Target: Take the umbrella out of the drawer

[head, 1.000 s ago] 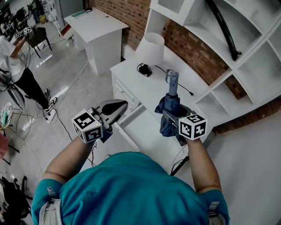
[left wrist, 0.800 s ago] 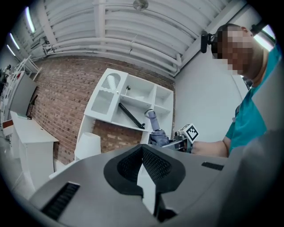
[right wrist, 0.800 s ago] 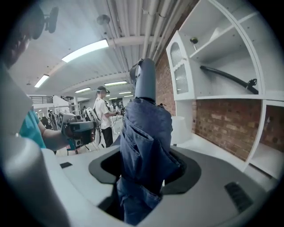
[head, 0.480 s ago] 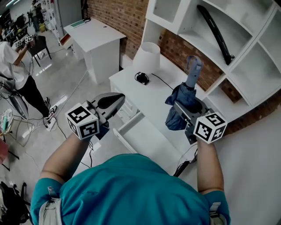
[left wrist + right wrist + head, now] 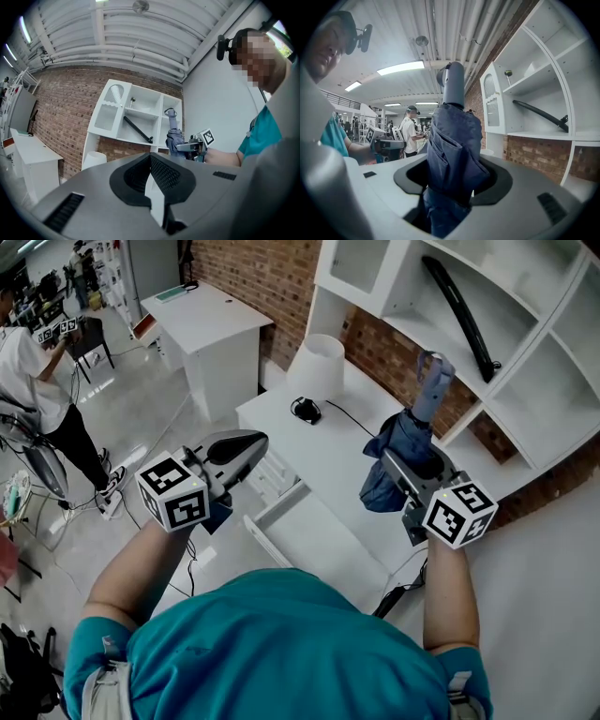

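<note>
head view: right gripper (image 5: 394,467) fingers clamp folded blue umbrella (image 5: 405,433) upright; left gripper (image 5: 255,441) closed.

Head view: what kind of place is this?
Probably a lab staged like a home: desk, lamp and shelves by a brick wall, another person across the wide floor.

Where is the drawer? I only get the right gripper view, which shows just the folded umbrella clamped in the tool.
Observer: In the head view the drawer stands open below the umbrella, which is held up clear of it.
Operator: Anything else inside?
Observer: The part that shows is bare white.
Operator: And the left tool?
Observer: Its own view shows the left tool shut, nothing between its jaws.
</note>
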`<state>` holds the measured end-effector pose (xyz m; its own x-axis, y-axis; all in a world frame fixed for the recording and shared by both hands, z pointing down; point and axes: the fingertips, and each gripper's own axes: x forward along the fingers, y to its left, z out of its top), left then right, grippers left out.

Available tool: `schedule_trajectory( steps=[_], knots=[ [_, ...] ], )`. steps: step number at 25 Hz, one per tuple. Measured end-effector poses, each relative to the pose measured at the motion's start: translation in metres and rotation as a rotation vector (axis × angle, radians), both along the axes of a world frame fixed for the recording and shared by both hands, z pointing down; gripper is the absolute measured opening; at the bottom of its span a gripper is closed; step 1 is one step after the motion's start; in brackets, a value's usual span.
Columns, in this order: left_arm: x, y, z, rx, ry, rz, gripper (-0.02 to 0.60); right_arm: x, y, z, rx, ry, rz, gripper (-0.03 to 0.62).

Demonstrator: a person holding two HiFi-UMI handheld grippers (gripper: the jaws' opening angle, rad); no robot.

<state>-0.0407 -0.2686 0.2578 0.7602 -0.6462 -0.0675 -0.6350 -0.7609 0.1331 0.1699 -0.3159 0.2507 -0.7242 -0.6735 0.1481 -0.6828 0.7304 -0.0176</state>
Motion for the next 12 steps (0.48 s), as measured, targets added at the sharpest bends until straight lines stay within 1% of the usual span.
schedule_trajectory(
  steps=[7,12],
  knots=[
    [0.0026,0.0047,-0.0021,0.007,-0.016,0.019,0.014,-0.0017,0.0035,-0.0044,0.011,-0.002,0.001,0.256],
    [0.003,0.0057,0.0,-0.001,-0.008,0.019,0.014,-0.0001,0.0054,-0.0011,0.008,-0.003,0.004,0.256]
  ],
)
